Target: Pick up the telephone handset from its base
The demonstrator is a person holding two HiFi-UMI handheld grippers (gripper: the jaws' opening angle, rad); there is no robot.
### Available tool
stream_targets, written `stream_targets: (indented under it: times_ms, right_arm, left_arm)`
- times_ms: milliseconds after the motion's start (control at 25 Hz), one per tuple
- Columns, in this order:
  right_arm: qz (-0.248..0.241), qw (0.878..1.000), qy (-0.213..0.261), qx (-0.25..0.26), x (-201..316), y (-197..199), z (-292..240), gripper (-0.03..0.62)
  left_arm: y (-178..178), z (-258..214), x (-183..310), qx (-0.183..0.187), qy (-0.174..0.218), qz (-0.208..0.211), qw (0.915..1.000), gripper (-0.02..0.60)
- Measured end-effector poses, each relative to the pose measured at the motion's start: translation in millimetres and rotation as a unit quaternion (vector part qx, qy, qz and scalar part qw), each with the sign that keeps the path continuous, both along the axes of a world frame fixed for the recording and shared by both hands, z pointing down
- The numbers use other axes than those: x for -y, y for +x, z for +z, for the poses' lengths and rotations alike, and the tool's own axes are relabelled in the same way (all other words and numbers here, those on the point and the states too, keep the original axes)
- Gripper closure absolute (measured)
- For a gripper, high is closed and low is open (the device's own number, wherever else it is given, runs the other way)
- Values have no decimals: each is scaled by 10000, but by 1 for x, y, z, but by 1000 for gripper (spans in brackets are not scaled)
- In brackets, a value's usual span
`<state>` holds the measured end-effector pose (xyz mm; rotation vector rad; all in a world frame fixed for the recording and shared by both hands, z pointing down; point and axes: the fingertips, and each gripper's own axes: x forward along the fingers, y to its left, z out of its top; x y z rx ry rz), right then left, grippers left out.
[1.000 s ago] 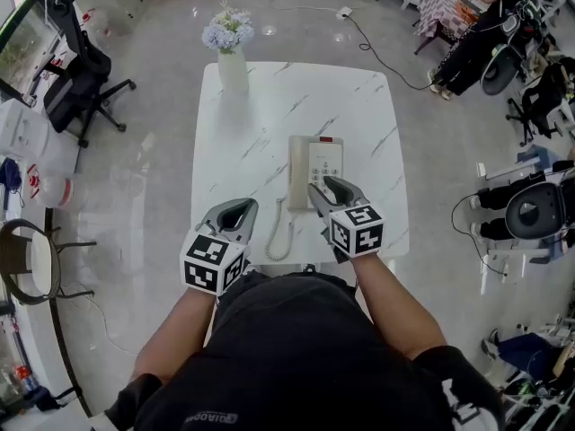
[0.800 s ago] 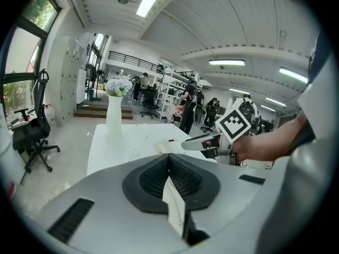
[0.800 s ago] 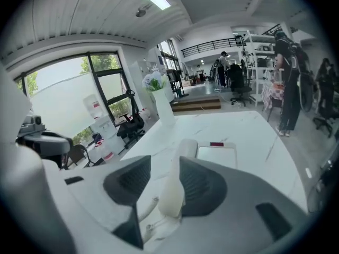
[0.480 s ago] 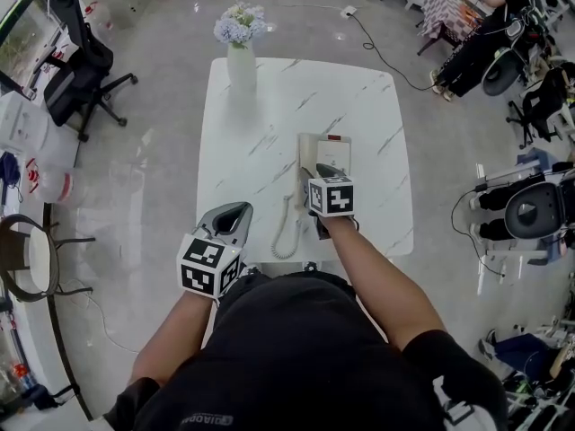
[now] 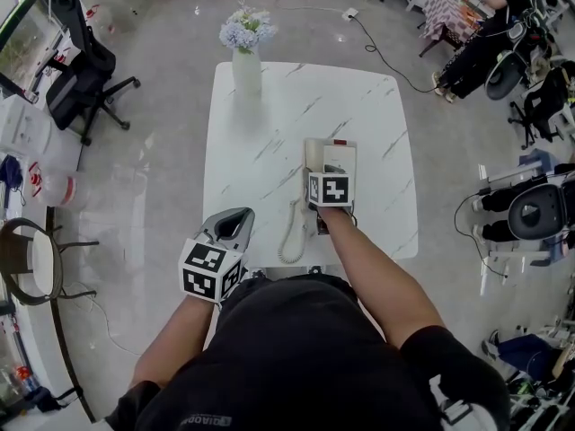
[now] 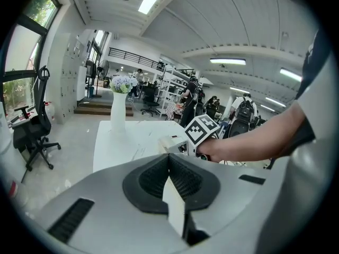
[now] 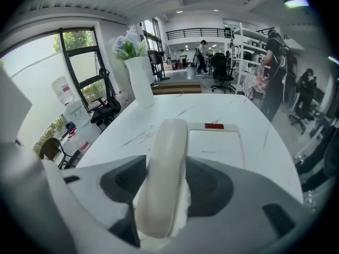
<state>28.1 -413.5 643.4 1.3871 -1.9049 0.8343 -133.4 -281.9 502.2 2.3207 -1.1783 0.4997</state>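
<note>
A cream telephone base [image 5: 341, 156] lies on the white marble table [image 5: 269, 133], right of the middle. Its handset [image 7: 164, 179] rests lengthwise on the base's left side, with a coiled cord [image 5: 292, 236] trailing toward the front edge. My right gripper [image 5: 325, 171] points steeply down over the phone. Its jaws are opening and straddle the near end of the handset, one on each side, without visibly pressing on it. My left gripper [image 5: 237, 215] hovers over the table's front left corner, its fingertips together and nothing in it.
A white vase of pale flowers [image 5: 246, 61] stands at the table's far left edge. An office chair [image 5: 81, 79] stands on the floor to the left. More chairs and a seated person [image 5: 481, 34] are to the right.
My right gripper moved forward and down from the table's front edge onto the phone, and now covers the handset's near end. The left gripper shifted only slightly.
</note>
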Motion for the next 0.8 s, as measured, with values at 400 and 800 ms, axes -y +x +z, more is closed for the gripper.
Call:
stream_targets:
  times_ms: [400,800]
  right_arm:
    - [103,9992,-373,120,11,-6,17,365]
    - [160,9992,-375,33,13,-5,21,364]
  left_arm:
    - [-9,5,6,3,-60,-112,9999,580]
    - [-4,5,10,-36,-52,-151,9999,580]
